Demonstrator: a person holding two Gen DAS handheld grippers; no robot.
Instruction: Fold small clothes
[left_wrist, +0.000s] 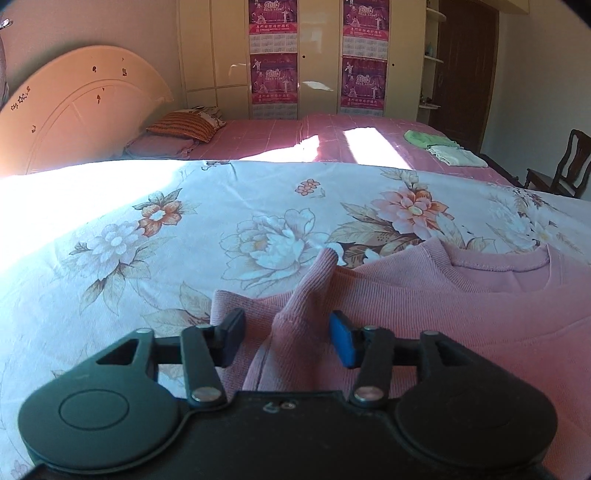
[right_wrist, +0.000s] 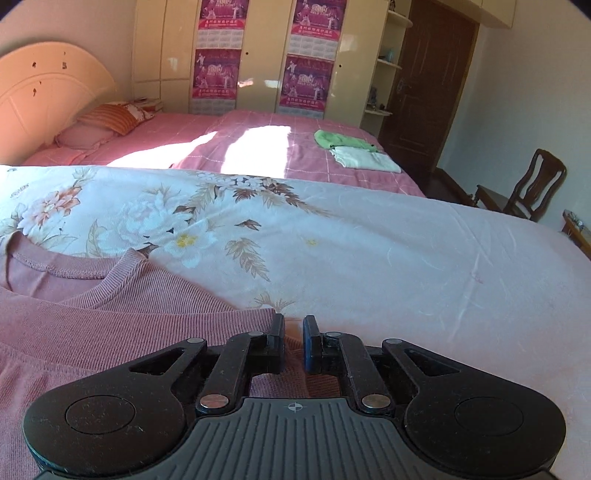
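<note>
left fingers (left_wrist: 286, 338) spread over pink sweater (left_wrist: 424, 314); right fingers (right_wrist: 293, 345) pinch its edge.

A floral sheet (left_wrist: 221, 221) is spread in the foreground. At 12 o'clock a bed with a pink checked cover (right_wrist: 258, 147) is lit by sunlight patches; a cream headboard (left_wrist: 74, 110) is seen at 10 o'clock. Cream wardrobes (right_wrist: 258, 55) carry magenta calendars (left_wrist: 273, 22). A dark door (right_wrist: 424, 92) and wooden chair (right_wrist: 528, 188) are set at 2 o'clock.

A floral-print sheet (left_wrist: 258, 229) covers the near surface, a pink ribbed sweater (left_wrist: 424, 314) lying flat at lower right; beyond, the pink bed (left_wrist: 266, 140) holds pillows (left_wrist: 181, 129) and folded clothes (left_wrist: 443, 147).
</note>
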